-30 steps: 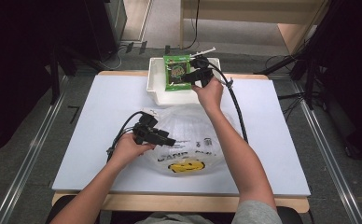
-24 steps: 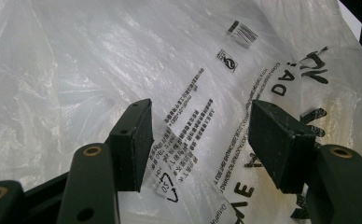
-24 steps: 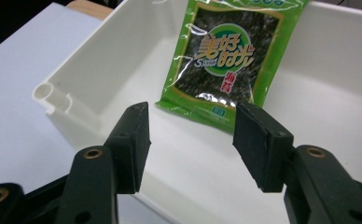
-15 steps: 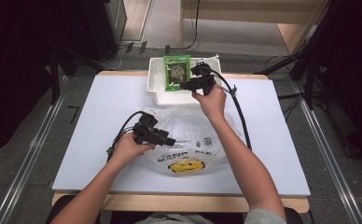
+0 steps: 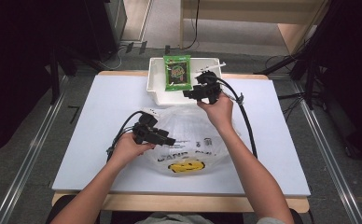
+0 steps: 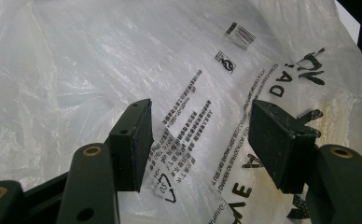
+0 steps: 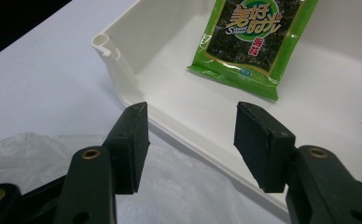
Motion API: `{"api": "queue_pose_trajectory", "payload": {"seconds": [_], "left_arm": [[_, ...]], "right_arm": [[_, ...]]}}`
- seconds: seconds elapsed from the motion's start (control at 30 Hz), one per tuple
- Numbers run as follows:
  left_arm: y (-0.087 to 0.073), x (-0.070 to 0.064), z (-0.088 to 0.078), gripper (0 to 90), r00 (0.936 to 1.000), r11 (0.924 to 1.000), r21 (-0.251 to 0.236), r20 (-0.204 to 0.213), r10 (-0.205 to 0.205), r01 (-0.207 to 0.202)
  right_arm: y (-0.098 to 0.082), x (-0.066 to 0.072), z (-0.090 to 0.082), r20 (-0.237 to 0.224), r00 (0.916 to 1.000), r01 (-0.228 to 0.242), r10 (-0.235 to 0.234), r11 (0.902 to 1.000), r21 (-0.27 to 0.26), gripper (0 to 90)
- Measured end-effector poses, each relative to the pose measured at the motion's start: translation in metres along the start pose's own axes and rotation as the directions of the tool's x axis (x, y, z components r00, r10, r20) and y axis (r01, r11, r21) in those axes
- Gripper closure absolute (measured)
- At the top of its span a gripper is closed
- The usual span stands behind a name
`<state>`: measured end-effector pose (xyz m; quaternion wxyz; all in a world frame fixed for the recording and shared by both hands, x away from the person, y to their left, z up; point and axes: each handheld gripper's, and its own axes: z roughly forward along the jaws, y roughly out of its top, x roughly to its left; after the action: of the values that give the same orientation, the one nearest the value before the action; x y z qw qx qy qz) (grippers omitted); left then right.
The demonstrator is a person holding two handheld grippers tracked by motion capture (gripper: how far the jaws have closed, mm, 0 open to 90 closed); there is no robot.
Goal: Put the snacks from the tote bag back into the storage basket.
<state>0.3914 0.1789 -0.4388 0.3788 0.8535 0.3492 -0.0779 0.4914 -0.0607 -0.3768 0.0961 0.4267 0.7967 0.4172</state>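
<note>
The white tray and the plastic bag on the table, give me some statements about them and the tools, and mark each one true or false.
1. A green snack packet lies in the white tray. True.
2. The right tool is clamped on the packet. False: its jaws stand open and empty, short of the tray's near wall.
3. The plastic bag bears a yellow smiley face. True.
4. The bag lies inside the tray. False: it lies on the table, in front of the tray.
5. The left tool has open jaws over the bag's printed side. True.
</note>
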Motion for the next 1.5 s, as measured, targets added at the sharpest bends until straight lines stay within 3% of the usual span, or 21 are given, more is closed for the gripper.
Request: {"api": "queue_pose_trajectory", "payload": {"seconds": [0.7,1.5], "left_arm": [[0.001,-0.001,-0.001,40.8,1.0,1.0,-0.001,-0.003,0.007,-0.007],[0.002,-0.002,-0.003,40.6,1.0,1.0,-0.004,0.0,0.008,-0.008]], "right_arm": [[-0.048,0.008,-0.029,-0.053,0.9985,0.011,-0.011,0.9999,0.002,46.8],[-0.096,0.021,-0.048,-0.06,0.9967,0.057,-0.055,0.9978,0.033,45.3]]}}
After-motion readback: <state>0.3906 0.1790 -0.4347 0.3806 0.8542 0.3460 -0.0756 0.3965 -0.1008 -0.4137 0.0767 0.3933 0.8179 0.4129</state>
